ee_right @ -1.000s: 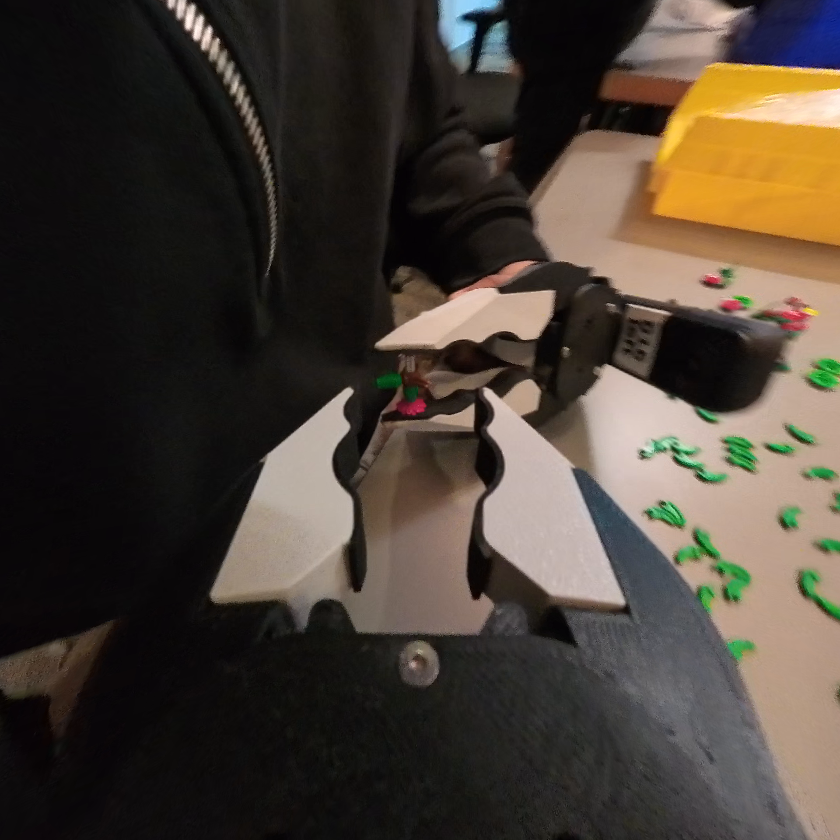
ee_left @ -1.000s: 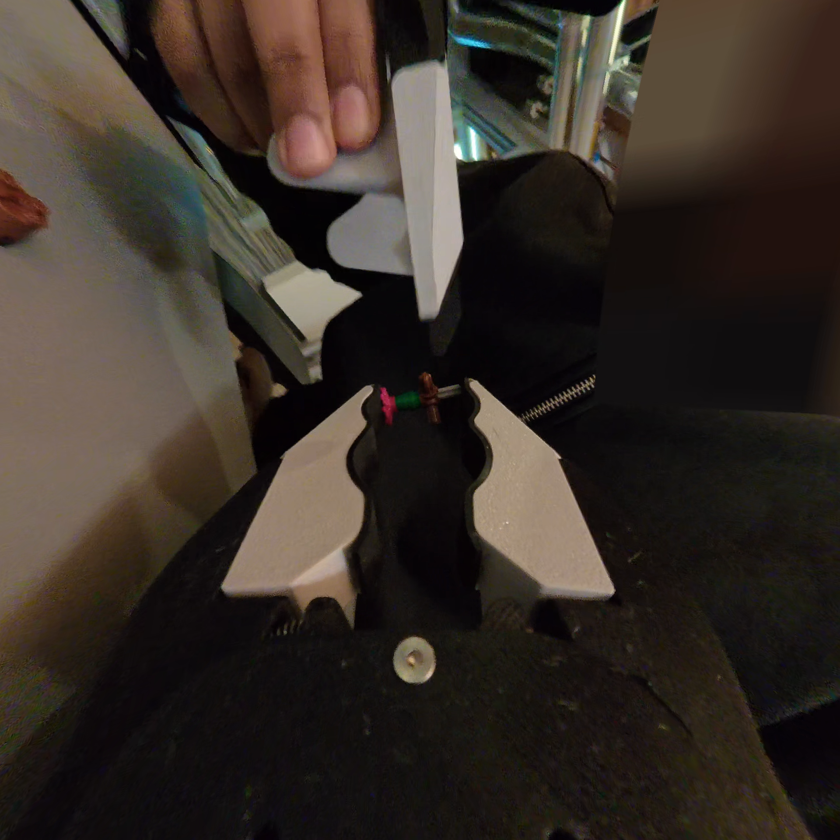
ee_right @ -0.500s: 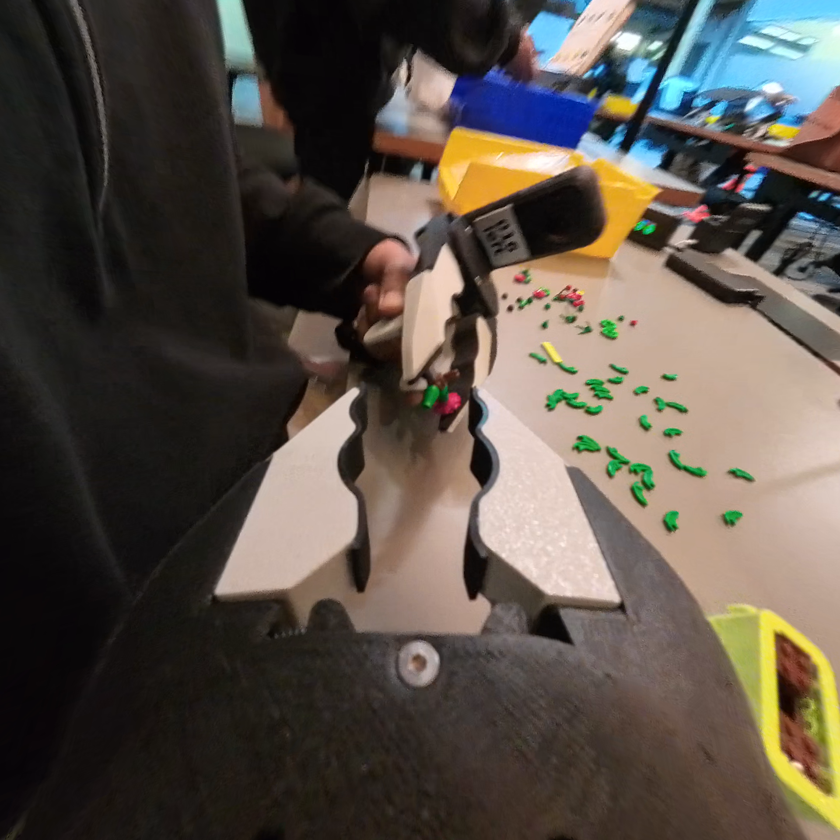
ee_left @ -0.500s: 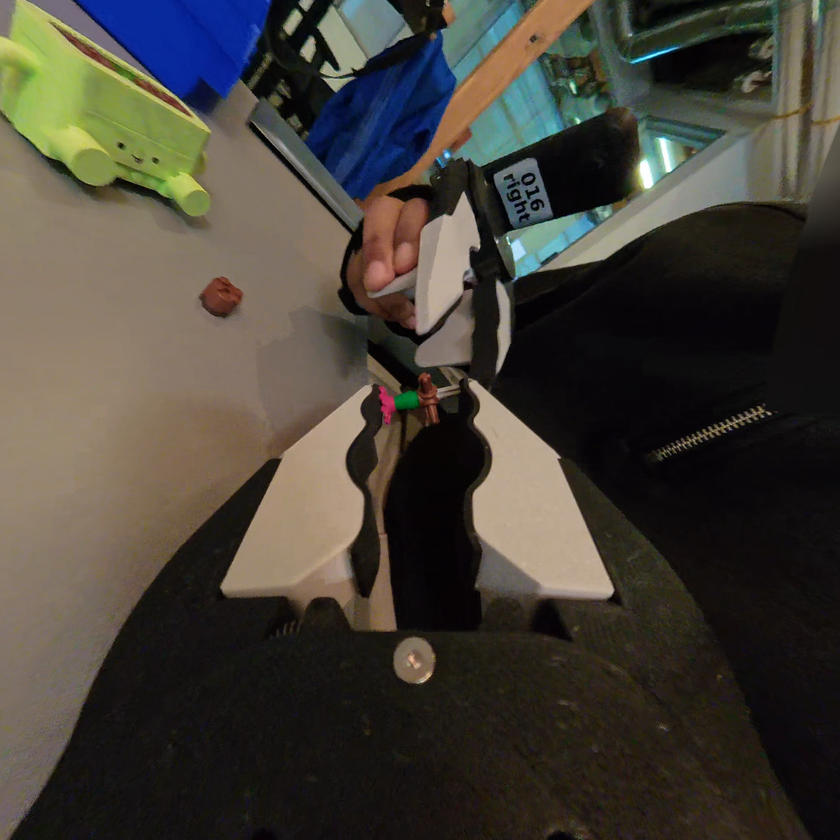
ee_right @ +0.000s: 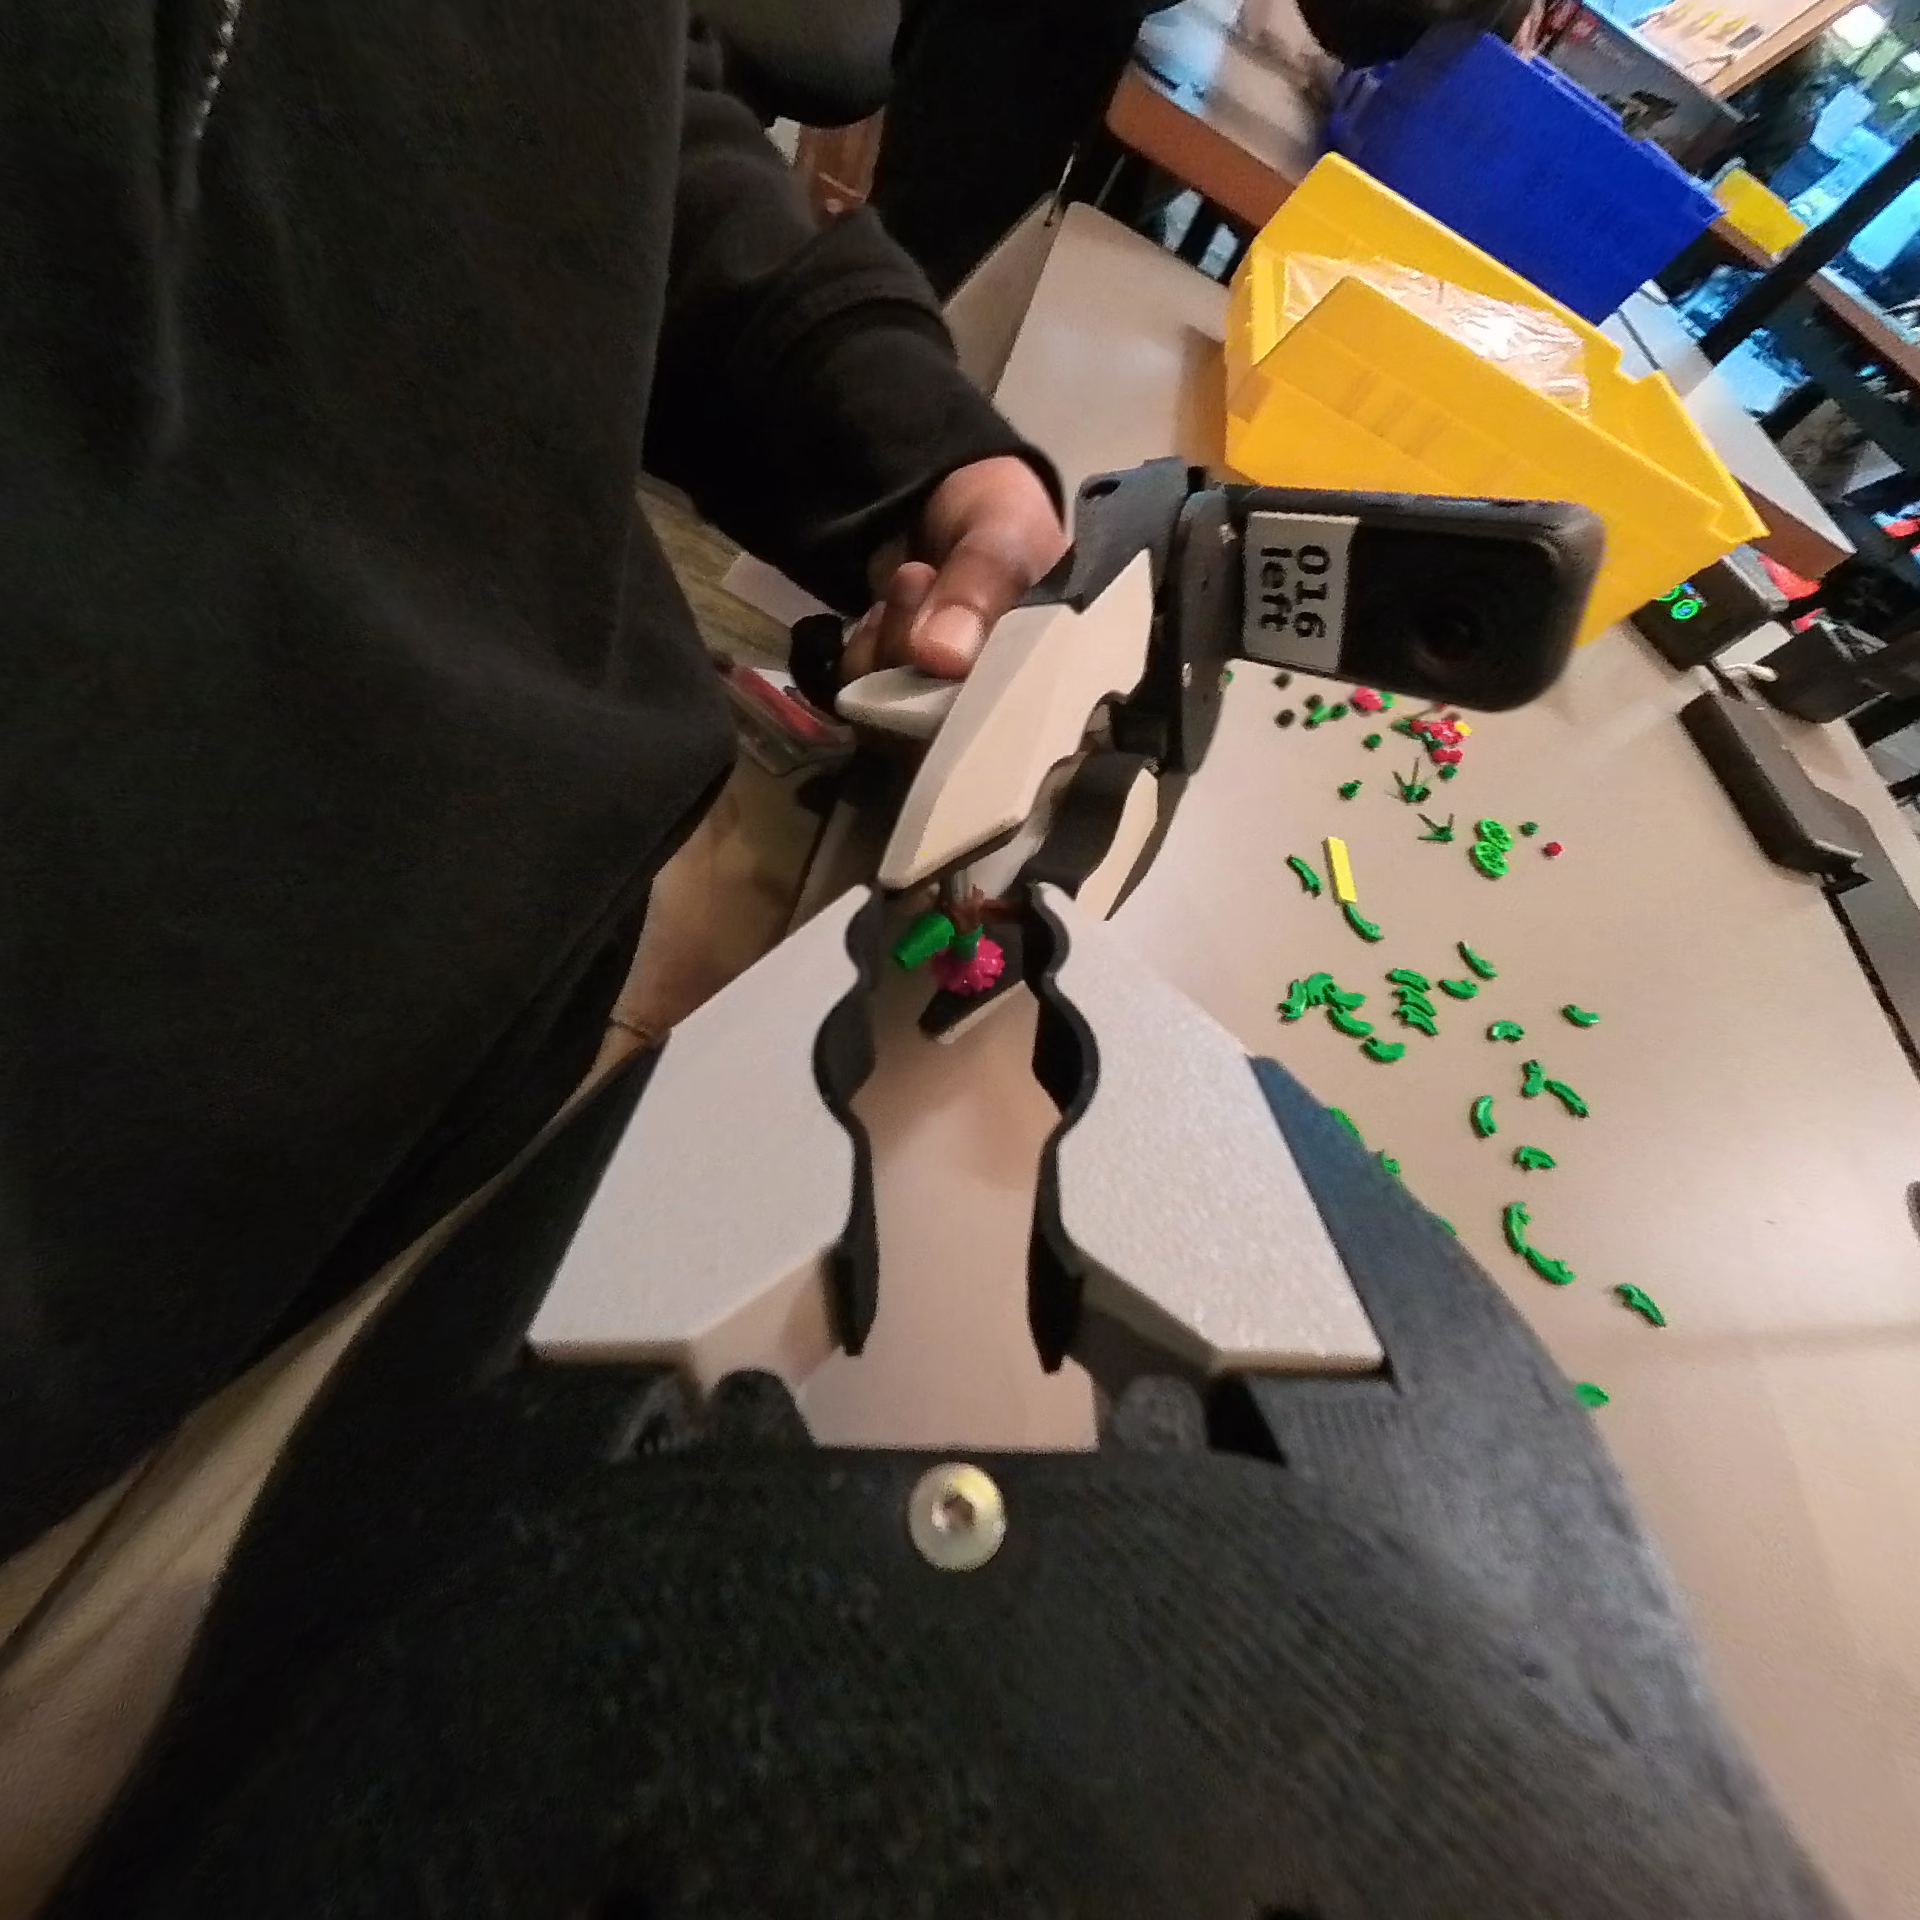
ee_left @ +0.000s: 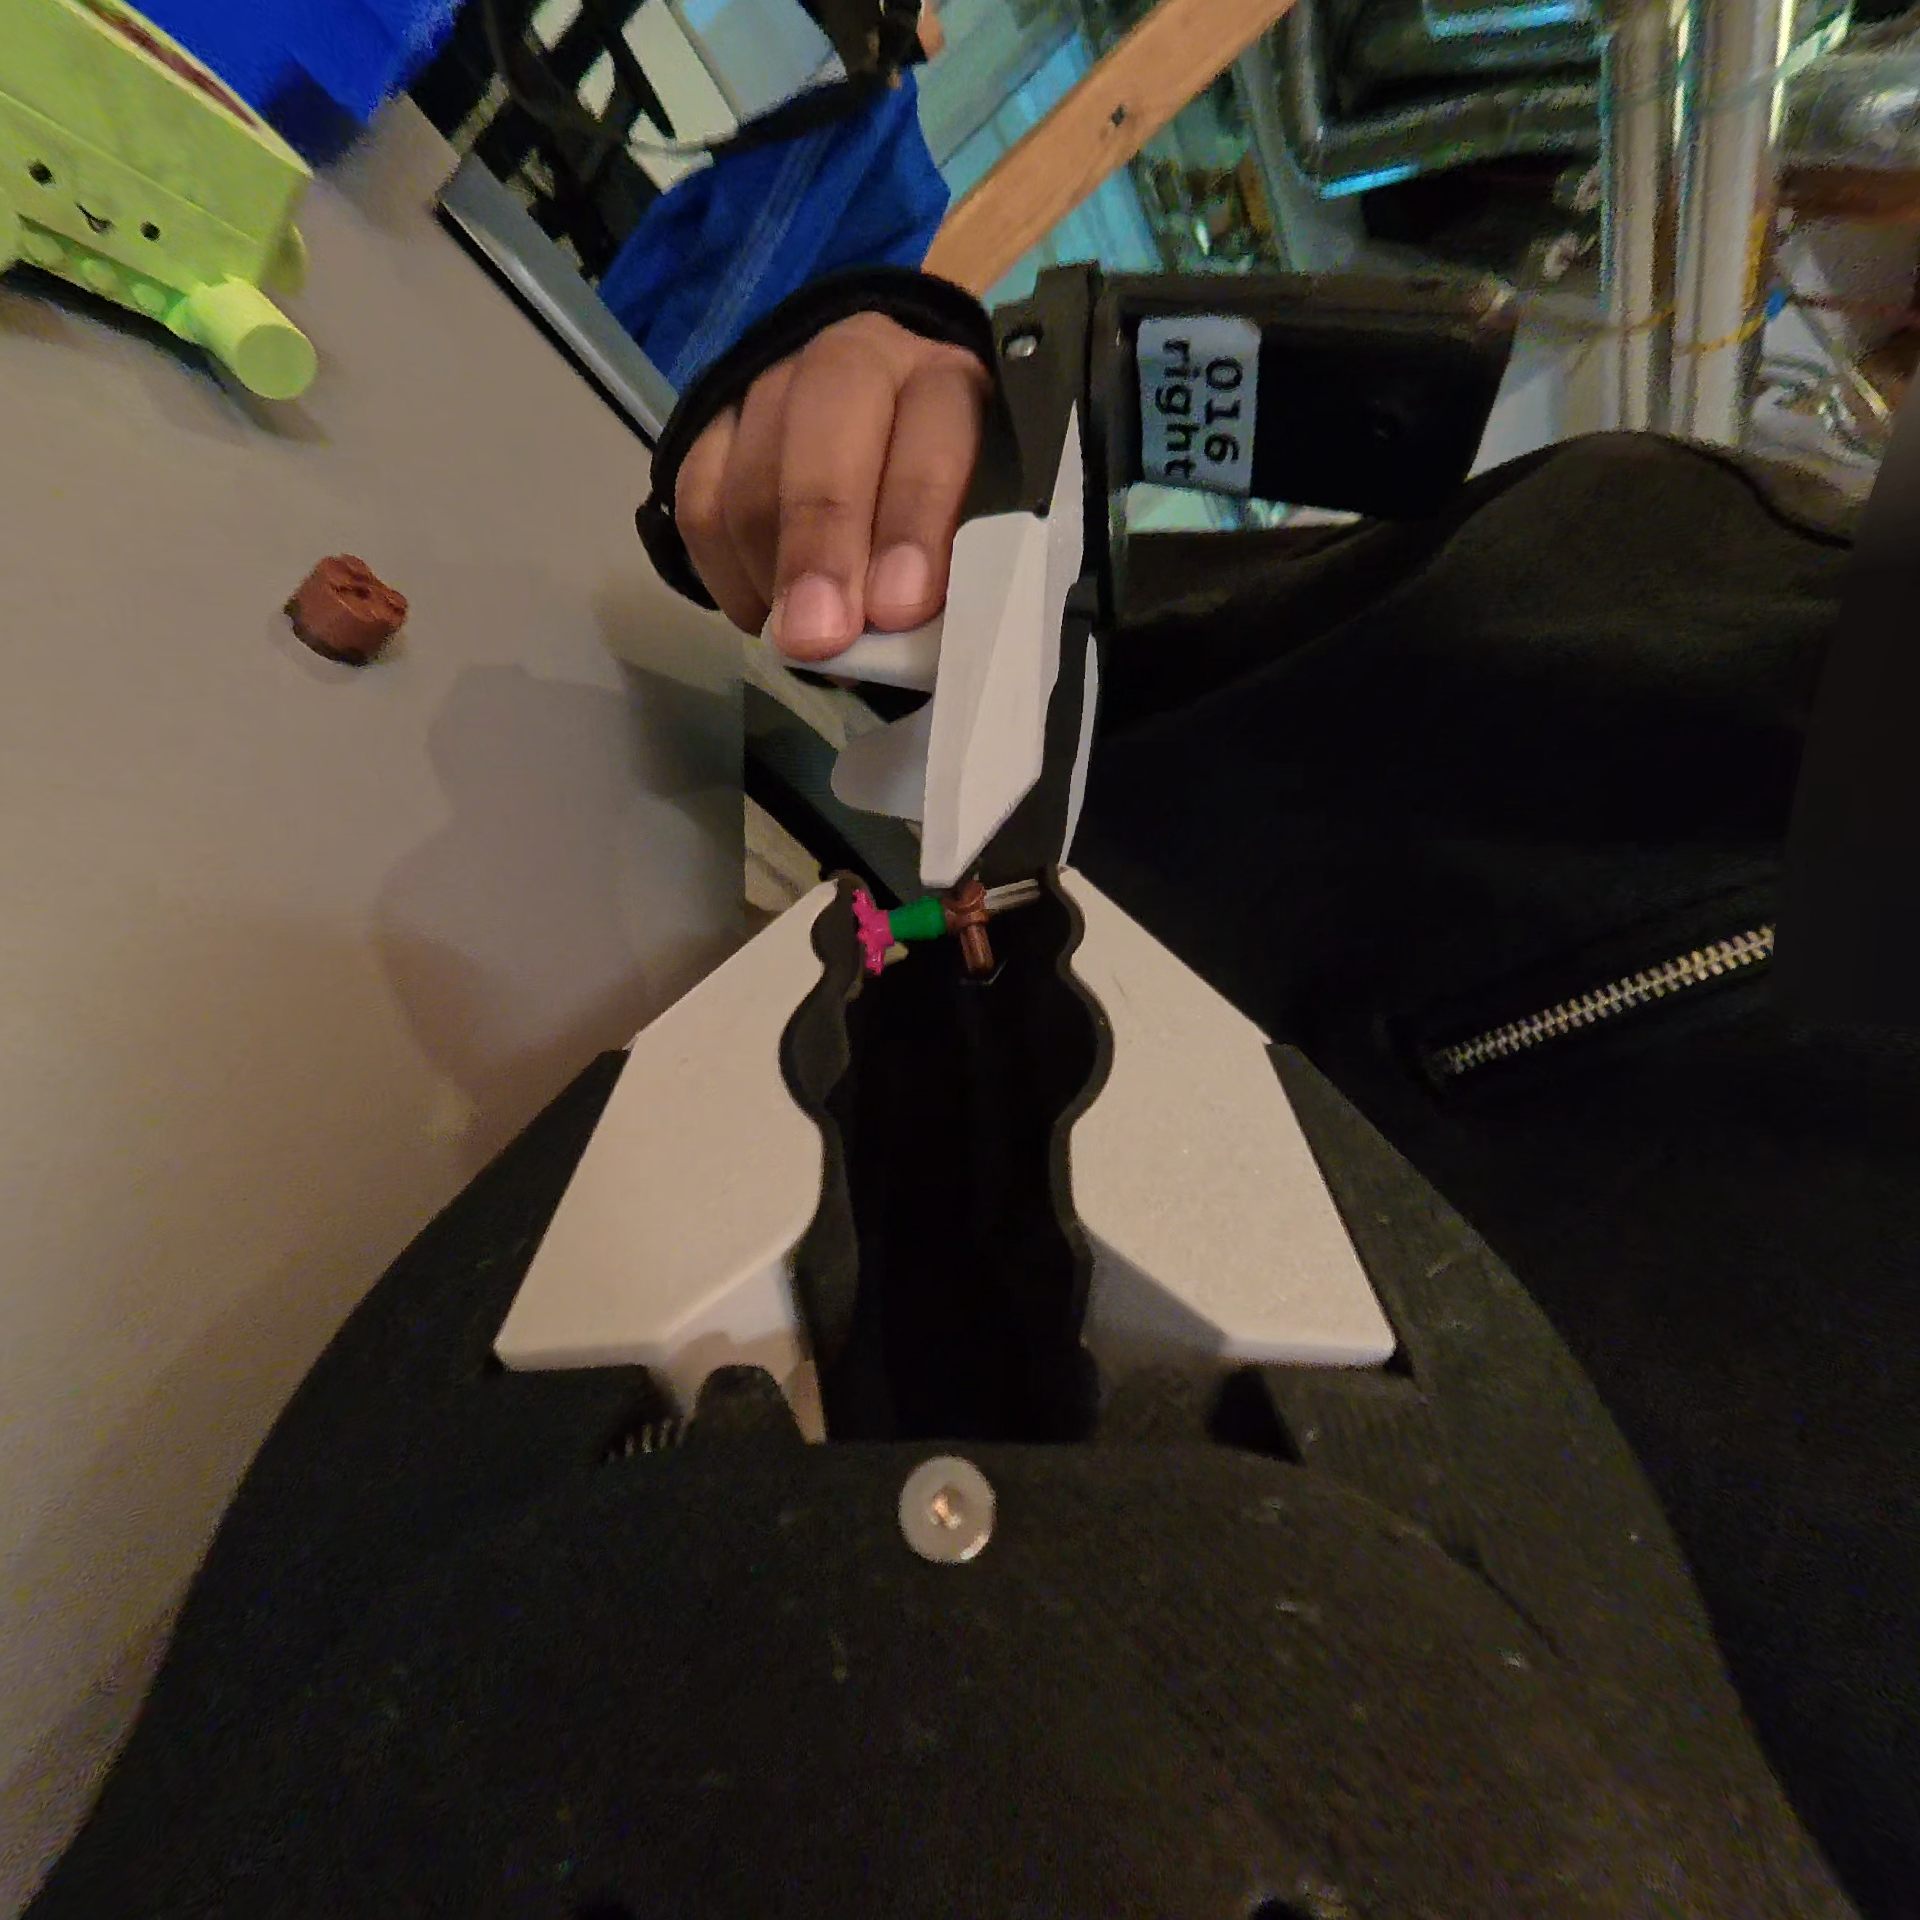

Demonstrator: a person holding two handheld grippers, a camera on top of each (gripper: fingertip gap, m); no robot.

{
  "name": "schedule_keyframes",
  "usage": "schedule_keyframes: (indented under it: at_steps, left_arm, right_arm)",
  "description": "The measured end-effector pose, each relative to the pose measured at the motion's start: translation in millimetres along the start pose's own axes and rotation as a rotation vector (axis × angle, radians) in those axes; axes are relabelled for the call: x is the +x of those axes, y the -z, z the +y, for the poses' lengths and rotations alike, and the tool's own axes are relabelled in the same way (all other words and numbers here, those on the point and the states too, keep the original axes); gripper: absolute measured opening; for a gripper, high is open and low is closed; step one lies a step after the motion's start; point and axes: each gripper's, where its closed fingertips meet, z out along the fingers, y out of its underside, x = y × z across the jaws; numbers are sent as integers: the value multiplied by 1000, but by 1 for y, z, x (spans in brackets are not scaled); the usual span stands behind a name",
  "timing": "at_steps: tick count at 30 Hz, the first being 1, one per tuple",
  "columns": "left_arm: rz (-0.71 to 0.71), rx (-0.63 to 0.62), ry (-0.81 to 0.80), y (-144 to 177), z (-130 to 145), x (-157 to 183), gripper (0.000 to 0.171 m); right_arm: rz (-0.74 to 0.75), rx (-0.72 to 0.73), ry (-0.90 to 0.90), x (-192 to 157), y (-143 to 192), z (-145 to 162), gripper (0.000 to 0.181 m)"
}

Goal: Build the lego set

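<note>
Lying crosswise, pink bloom leftward, the flower stem (ee_left: 920, 921) is pinched between the left hand-held gripper's (ee_left: 948, 914) tips.

My matte black gripper body (ee_left: 935, 1662) carries pale grey wedge fingers (ee_left: 686, 1174) with wavy black pads (ee_left: 821, 1049), a silver screw (ee_left: 945, 1509), and my black zip-up sleeve (ee_right: 831, 364).

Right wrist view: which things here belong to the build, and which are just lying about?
In the job:
- flower stem piece
- left hand-held gripper holding it
- right hand-held gripper
- loose green pieces

Lying about:
- yellow bins
- blue bin
</note>
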Motion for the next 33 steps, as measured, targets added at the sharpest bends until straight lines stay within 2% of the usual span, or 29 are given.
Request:
schedule_keyframes:
  at_steps: [3, 5, 7, 12, 15, 18, 23, 28, 33]
  left_arm:
    - [-6, 103, 14, 6, -15, -1, 40]
    - [8, 128, 11, 8, -18, 0, 30]
    - [-8, 135, 15, 9, -20, -3, 30]
    - [-115, 170, -73, 13, -28, -13, 56]
    - [-208, 151, -199, 12, -27, -18, 61]
    - [-224, 188, -271, 8, -30, -13, 60]
    - [-192, 323, -246, 5, -38, -6, 53]
    - [-223, 447, -236, 9, -47, -5, 41]
    - [-204, 468, -226, 12, -48, -3, 38]
  right_arm:
    - [80, 40, 4, 10, 3, -4, 15]
    - [125, 52, -14, 16, 4, -5, 15]
    - [163, 54, -33, 19, 3, -2, 14]
    - [264, 59, -91, 27, 5, 5, 15]
    - [368, 81, -139, 37, 11, 4, 14]
    - [457, 100, -174, 44, 15, 3, 15]
    - [586, 94, -166, 50, 20, 3, 15]
    - [628, 92, -153, 51, 20, 0, 14]
    - [631, 102, -155, 51, 19, -3, 14]
